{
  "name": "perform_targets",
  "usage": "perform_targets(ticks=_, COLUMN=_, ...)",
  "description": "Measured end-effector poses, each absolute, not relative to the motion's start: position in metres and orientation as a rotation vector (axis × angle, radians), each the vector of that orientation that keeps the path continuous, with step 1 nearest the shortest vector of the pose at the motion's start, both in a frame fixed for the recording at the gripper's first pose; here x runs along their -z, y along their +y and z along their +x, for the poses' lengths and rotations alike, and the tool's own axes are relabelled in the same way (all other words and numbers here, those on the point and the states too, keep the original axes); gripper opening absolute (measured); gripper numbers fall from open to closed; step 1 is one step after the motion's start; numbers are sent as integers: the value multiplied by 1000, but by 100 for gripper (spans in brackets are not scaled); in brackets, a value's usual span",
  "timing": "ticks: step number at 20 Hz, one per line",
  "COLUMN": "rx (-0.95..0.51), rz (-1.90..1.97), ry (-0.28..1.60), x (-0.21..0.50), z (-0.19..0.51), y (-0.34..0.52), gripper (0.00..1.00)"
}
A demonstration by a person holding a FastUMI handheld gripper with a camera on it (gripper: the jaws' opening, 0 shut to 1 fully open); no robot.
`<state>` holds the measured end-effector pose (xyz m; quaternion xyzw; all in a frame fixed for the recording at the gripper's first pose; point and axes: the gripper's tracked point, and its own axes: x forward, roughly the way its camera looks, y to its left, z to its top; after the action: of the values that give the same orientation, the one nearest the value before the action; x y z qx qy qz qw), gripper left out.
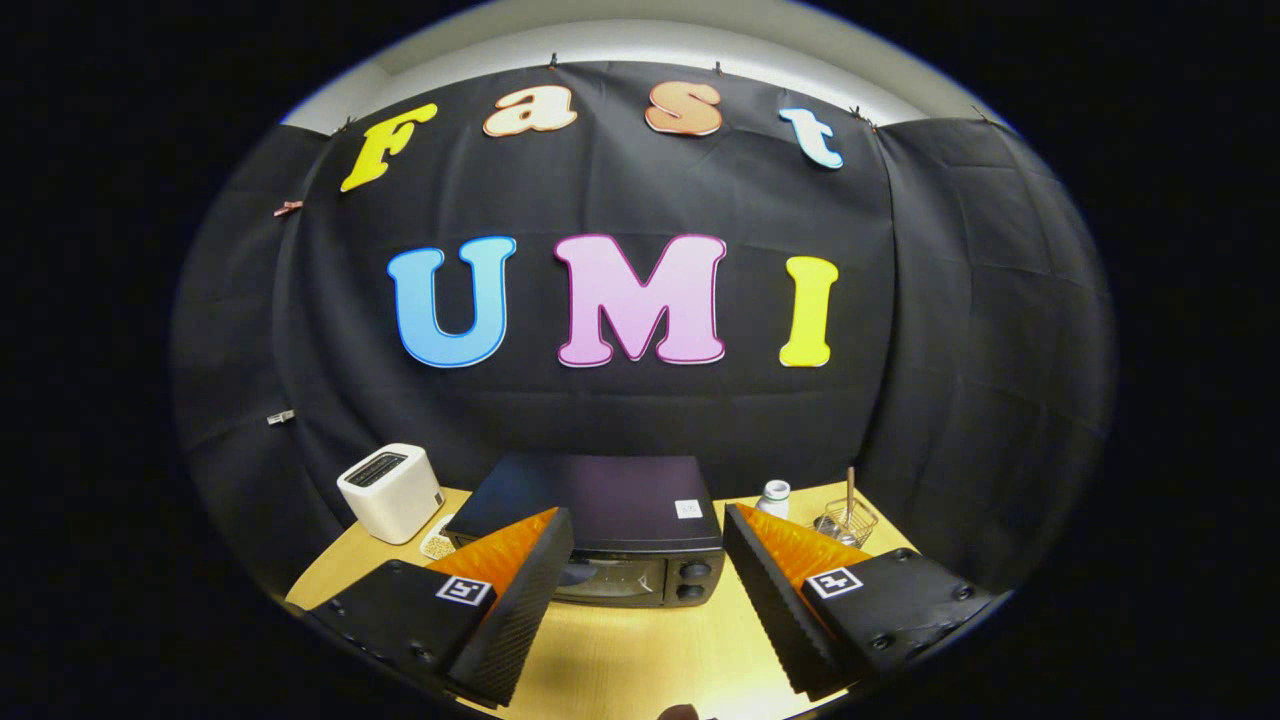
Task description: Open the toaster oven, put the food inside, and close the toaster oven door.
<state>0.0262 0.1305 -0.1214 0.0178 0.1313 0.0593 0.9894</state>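
Pale wooden table [640,660] against black cloth: black box-shaped toaster oven [610,540], door shut, stands at its far edge, squarely ahead of the gripper [648,575], whose fingers are spread wide and empty, aligned for a frontal approach; white toaster [392,492] left, wire basket [846,521] right.

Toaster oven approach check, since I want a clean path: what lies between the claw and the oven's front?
In the gripper view, bare wooden table lies between the open claw and the toaster oven; nothing stands in that stretch.
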Motion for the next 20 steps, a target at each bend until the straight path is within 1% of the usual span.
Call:
perform_targets(ticks=5, rx=-108, rz=46, ry=152, x=61, z=-4, y=95, gripper=98)
perform_targets(ticks=8, rx=-101, rz=74, ry=119, x=37, z=-20, y=77, gripper=98)
perform_targets(ticks=20, rx=-101, rz=105, ry=84, x=16, z=-57, y=49, gripper=97)
